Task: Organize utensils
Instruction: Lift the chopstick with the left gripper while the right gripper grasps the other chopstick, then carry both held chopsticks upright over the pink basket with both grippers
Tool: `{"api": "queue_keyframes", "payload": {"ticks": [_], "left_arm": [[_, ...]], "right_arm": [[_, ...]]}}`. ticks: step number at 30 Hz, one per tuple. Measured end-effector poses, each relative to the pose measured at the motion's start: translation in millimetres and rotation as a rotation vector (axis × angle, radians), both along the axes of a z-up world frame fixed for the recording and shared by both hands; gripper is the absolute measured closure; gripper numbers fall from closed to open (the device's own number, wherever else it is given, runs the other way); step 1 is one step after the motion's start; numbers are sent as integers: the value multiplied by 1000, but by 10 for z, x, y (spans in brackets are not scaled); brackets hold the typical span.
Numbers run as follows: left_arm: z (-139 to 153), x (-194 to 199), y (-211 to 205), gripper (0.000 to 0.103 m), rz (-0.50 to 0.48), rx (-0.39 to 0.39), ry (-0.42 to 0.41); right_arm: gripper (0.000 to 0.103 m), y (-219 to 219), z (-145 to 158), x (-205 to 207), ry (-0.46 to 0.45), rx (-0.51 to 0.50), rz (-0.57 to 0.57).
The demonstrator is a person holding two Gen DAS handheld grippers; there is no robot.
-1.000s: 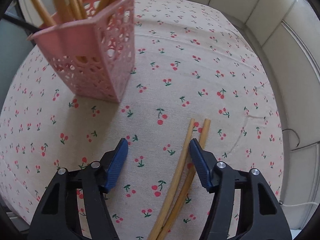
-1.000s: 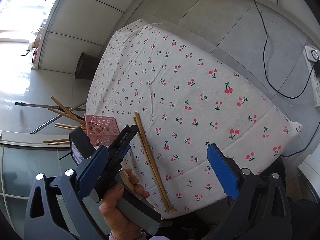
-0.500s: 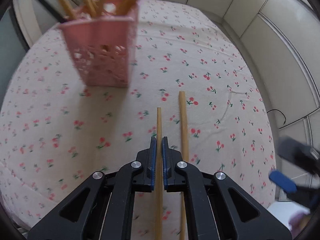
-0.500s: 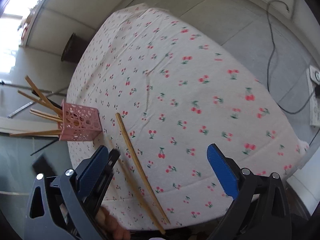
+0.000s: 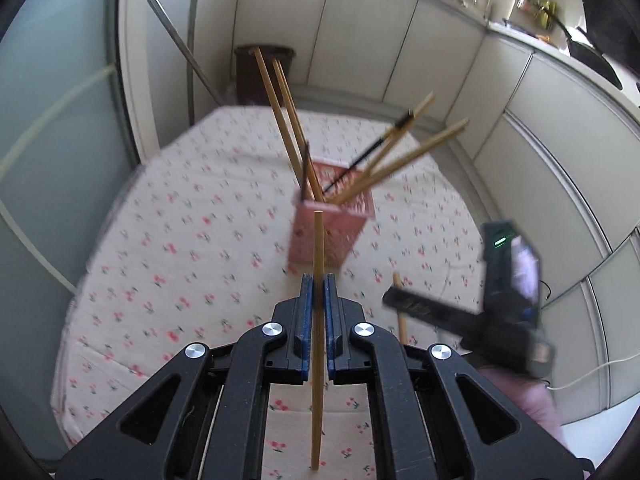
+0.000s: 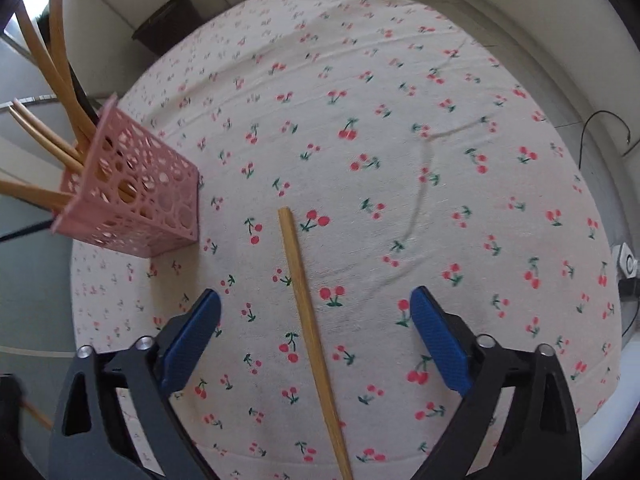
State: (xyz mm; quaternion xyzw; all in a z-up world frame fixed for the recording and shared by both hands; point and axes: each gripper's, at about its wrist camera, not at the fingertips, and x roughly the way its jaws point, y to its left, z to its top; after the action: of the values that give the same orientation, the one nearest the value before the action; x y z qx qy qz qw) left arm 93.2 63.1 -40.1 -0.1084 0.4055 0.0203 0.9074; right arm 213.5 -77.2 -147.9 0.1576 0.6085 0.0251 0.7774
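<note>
My left gripper [image 5: 317, 292] is shut on a wooden chopstick [image 5: 318, 248] and holds it lifted above the table, its tip pointing toward the pink perforated holder [image 5: 328, 236], which has several chopsticks standing in it. My right gripper [image 6: 316, 312] is open and low over the table, its blue pads on either side of a second wooden chopstick [image 6: 308, 312] that lies flat on the cherry-print cloth. The pink holder [image 6: 132, 196] stands to the left of it. The right gripper also shows in the left wrist view [image 5: 480, 312], over that lying chopstick [image 5: 400, 304].
The round table is covered with a cherry-print tablecloth [image 6: 400, 120]. A dark bin [image 5: 264, 72] stands beyond the far edge, by white cabinet walls. A cable [image 6: 604, 128] and a socket [image 6: 628, 264] lie on the floor at the right.
My left gripper closed on one chopstick and lifted it off the table toward the holder. My right gripper came down over the remaining chopstick, still open.
</note>
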Motion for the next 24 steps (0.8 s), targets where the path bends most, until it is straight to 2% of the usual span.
{"api": "queue_keyframes", "payload": {"ticks": [1, 2, 3, 4, 5, 6, 8, 10, 15, 20, 24], "left_arm": [[31, -17, 11, 98, 2, 7, -12], [61, -31, 32, 98, 3, 10, -21], [83, -49, 44, 98, 1, 9, -28], [91, -53, 46, 98, 0, 8, -31], [97, -62, 59, 98, 0, 7, -34], [107, -71, 66, 98, 1, 7, -38], [110, -65, 84, 98, 0, 2, -41], [114, -62, 99, 98, 1, 1, -44], [137, -76, 89, 98, 3, -1, -52], [176, -101, 108, 98, -1, -17, -72], [241, -145, 129, 98, -5, -30, -95]], "right_arm": [[26, 46, -40, 8, 8, -27, 15], [39, 103, -14, 1, -25, -69, 35], [43, 168, -6, 0, -37, -101, 65], [56, 211, -1, 2, -46, -118, 82], [67, 236, 3, -1, -54, -118, 98], [71, 248, 10, -7, -62, -122, 110], [94, 229, 12, -8, -66, -109, 119], [95, 135, -9, -10, -39, -19, 106], [95, -40, 102, -111, -79, 18, 76], [95, -119, 430, -276, -177, 70, 71], [95, -145, 806, -451, -285, 91, 91]]}}
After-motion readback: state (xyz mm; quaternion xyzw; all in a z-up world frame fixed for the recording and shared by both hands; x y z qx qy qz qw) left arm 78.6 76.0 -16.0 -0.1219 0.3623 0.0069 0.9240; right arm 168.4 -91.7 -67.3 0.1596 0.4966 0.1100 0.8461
